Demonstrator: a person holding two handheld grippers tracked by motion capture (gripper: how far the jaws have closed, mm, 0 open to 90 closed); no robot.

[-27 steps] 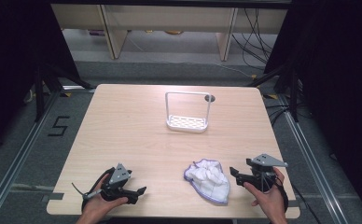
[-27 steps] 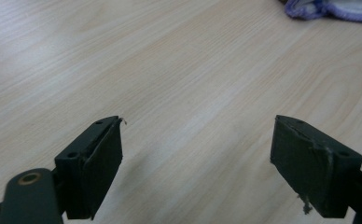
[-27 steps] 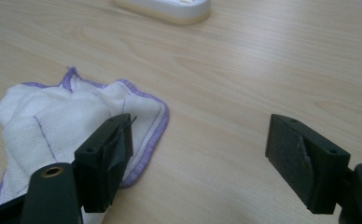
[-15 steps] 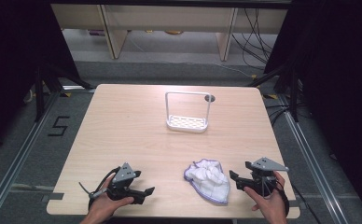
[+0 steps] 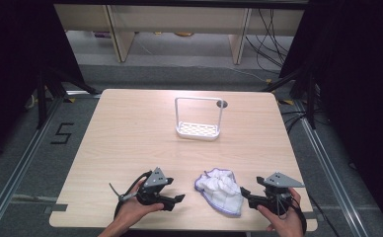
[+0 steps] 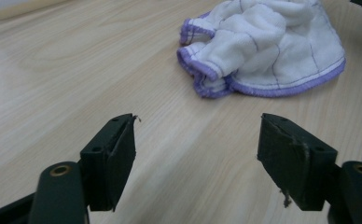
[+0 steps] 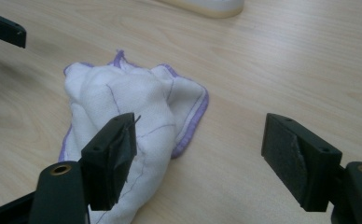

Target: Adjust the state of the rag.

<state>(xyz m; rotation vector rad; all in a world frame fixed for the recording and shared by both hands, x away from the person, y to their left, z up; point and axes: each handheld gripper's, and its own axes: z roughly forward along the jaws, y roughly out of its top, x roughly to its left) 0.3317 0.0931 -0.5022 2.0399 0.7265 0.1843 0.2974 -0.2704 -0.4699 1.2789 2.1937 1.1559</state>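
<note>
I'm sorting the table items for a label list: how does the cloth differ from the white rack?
The cloth is soft, crumpled and purple-edged; the rack is rigid, with a flat perforated base and an upright frame. The cloth lies near the table's front edge, the rack farther back. Both are mostly white.

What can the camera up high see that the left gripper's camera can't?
The high view takes in the white rack at the table's far side, both hands, and the right gripper beside the cloth. The left gripper view gives the cloth's purple stitched hem close up. Both share the crumpled white cloth, the wooden table and the left gripper, open.
</note>
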